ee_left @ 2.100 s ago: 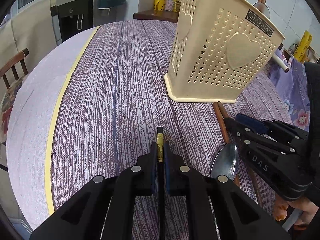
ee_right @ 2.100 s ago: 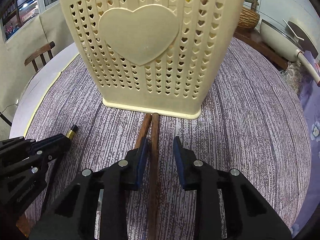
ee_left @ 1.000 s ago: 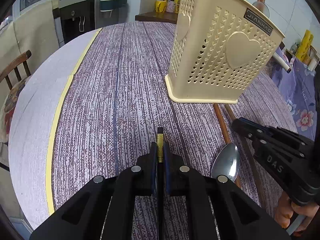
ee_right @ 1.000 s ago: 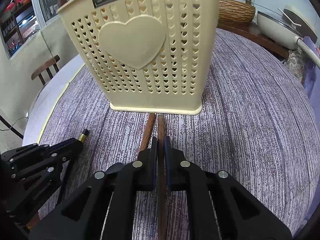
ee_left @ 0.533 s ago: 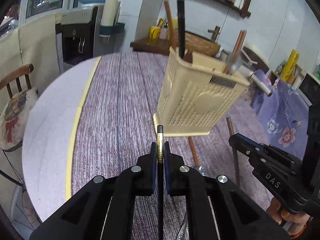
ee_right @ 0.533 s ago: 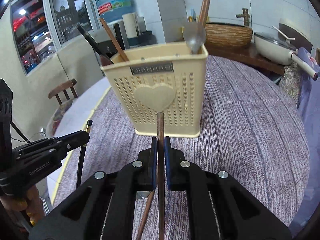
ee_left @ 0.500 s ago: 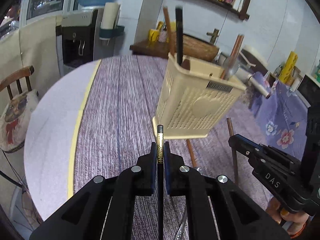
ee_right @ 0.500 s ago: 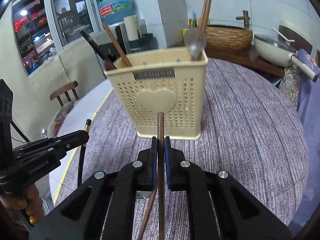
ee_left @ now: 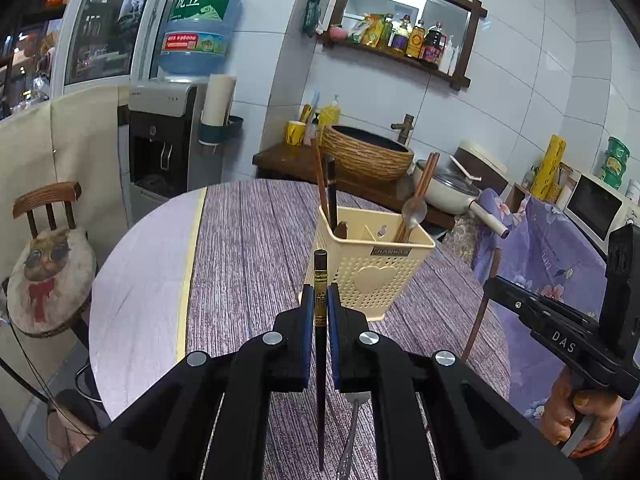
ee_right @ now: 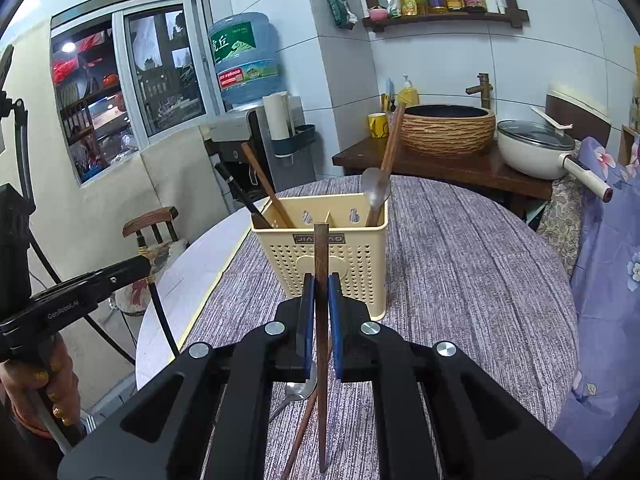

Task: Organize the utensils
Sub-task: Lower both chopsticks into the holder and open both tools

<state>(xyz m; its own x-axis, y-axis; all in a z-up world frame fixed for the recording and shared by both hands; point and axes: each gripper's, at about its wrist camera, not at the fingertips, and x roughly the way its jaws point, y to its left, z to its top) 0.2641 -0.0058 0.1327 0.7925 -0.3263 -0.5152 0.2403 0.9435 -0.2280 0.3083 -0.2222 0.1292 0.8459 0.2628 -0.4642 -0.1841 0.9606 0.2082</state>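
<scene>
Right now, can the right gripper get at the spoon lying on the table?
Probably not yet. The right gripper is shut on a brown chopstick, lifted above the table, so it has no free grip. The spoon lies below it, beside another brown chopstick.

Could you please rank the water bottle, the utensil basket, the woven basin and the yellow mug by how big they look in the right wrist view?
Largest to smallest, as seen:
1. utensil basket
2. woven basin and water bottle, too alike to rank
3. yellow mug
The utensil basket is nearest the camera, so true sizes may differ.

Black claw (ee_left: 319,312) arms, blue pads (ee_left: 307,316), silver screws, white "DAS" lettering.
</scene>
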